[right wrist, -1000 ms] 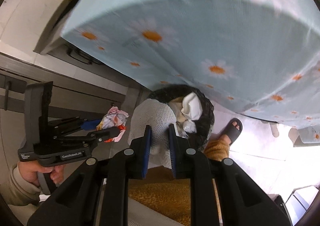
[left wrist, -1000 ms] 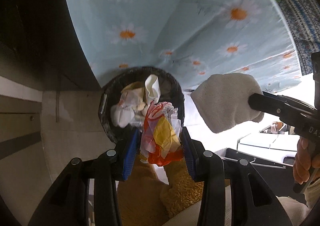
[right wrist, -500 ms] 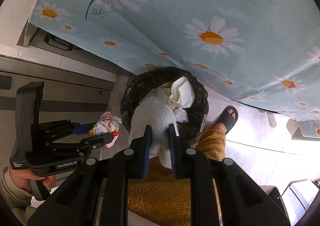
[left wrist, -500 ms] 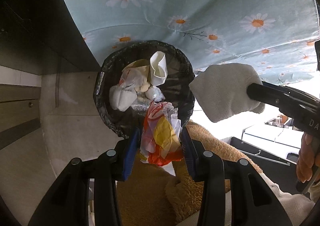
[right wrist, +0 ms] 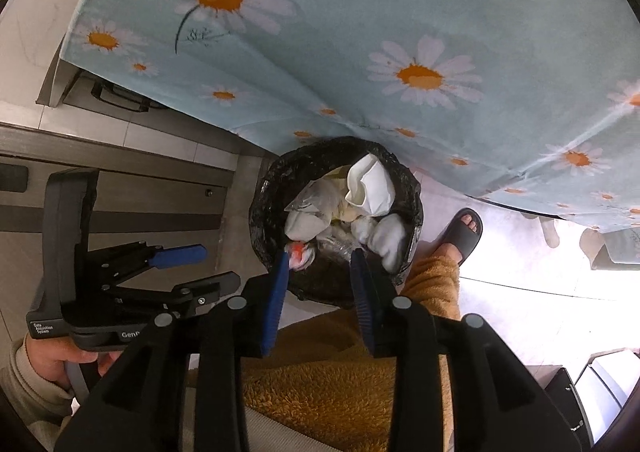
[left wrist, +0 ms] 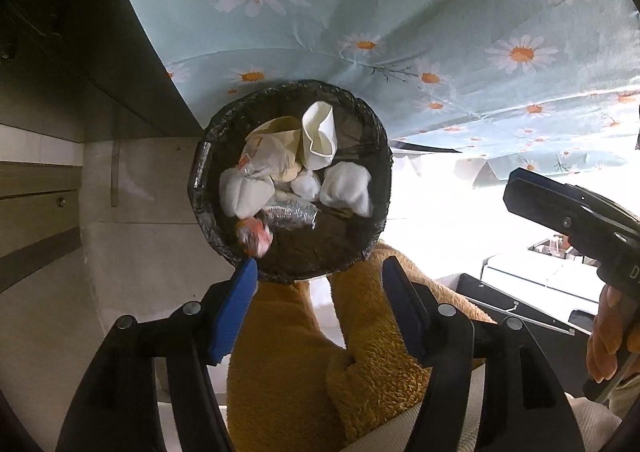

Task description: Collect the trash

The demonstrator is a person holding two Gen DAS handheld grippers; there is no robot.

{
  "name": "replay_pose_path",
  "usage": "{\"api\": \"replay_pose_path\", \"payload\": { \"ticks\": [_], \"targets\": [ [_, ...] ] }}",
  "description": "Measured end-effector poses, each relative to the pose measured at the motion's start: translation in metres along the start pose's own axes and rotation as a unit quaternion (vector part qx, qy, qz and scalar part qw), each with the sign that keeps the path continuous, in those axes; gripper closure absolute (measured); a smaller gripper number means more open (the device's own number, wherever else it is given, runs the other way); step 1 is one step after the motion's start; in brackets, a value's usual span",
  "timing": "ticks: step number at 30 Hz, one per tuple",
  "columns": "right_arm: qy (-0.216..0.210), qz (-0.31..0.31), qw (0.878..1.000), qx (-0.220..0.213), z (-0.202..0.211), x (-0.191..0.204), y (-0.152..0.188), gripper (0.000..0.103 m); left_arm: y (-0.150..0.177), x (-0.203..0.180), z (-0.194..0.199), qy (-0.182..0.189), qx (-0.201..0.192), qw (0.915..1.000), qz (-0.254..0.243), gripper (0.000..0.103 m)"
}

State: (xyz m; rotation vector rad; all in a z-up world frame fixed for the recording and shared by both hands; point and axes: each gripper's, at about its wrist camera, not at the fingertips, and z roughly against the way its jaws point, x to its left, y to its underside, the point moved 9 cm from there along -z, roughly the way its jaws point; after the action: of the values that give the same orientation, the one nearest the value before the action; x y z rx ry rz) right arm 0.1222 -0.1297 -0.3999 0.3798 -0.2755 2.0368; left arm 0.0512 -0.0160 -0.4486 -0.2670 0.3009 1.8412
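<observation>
Left gripper (left wrist: 320, 284) jaws just opened, nothing between; right gripper (right wrist: 320, 264) likewise released, empty. Colourful wrapper (left wrist: 253, 238) and white wad (left wrist: 346, 187) lie in bin (left wrist: 200, 187), straight ahead below both claws (left claw nearer wrapper).

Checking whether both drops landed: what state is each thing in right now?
Left gripper: jaws just opened, empty.
Right gripper: jaws just opened, empty.
Trash bin: upright, black liner, nearly full.
Colourful wrapper: inside the bin.
White tissue wad: inside the bin.
Paper cup: crushed, on top.
</observation>
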Motion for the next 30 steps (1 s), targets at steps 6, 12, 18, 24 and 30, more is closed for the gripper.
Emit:
{"api": "replay_pose_path", "payload": {
  "ticks": [6,12,18,24,30],
  "targets": [
    [0.005,-0.004,1.000,-0.019,0.018,0.001,-0.001,0.070,-0.002,-0.005,0.017,0.007,-0.014,0.9998,-0.008,0.040],
    [0.015,-0.019,0.999,-0.042,0.044,0.008,-0.002,0.068,-0.002,-0.023,0.048,0.009,-0.025,0.9983,-0.053,0.040],
    [0.013,-0.024,0.996,-0.081,0.086,0.022,-0.008,0.063,-0.017,-0.035,0.099,0.011,-0.067,0.9954,-0.068,0.040],
    [0.008,-0.018,0.993,-0.121,0.133,0.034,-0.019,0.048,-0.030,-0.056,0.152,0.020,-0.115,0.9890,-0.091,0.040],
    [0.001,-0.003,0.985,-0.170,0.184,0.041,-0.026,0.044,-0.036,-0.077,0.179,0.014,-0.143,0.9842,-0.103,0.040]
  ]
}}
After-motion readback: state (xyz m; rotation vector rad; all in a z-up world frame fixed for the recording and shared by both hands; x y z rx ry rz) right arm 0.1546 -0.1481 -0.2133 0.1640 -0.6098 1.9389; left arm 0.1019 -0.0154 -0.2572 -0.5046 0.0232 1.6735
